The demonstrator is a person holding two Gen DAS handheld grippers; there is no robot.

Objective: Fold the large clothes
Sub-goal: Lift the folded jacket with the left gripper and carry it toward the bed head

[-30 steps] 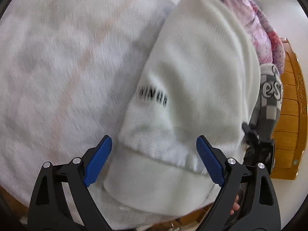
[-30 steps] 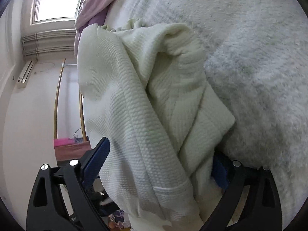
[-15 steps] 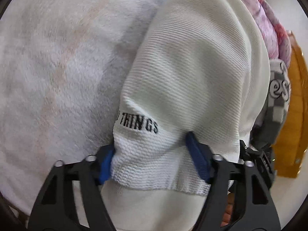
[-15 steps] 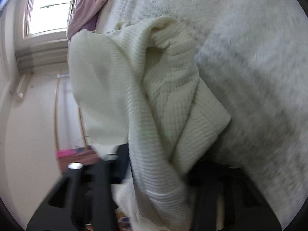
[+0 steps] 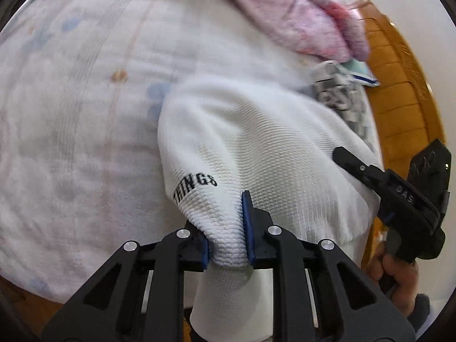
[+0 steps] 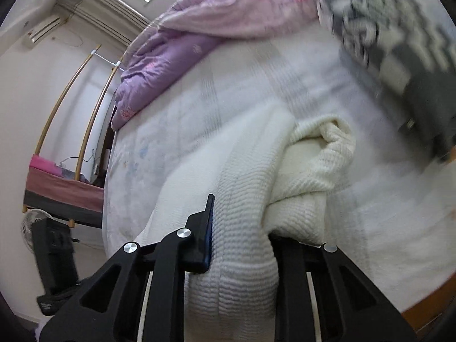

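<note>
Left wrist view: the white sweater (image 5: 256, 148), spread on the bed (image 5: 71, 114), is now pinched at its ribbed hem by the left gripper (image 5: 226, 245), open a second ago. The right gripper (image 6: 239, 245) is likewise clamped on bunched knit, apparently; a fold can be started.

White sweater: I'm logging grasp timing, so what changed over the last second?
Both grippers, open around its edge a second ago, closed: the left gripper and right gripper now pinch the white sweater. It stays on the bed.
</note>
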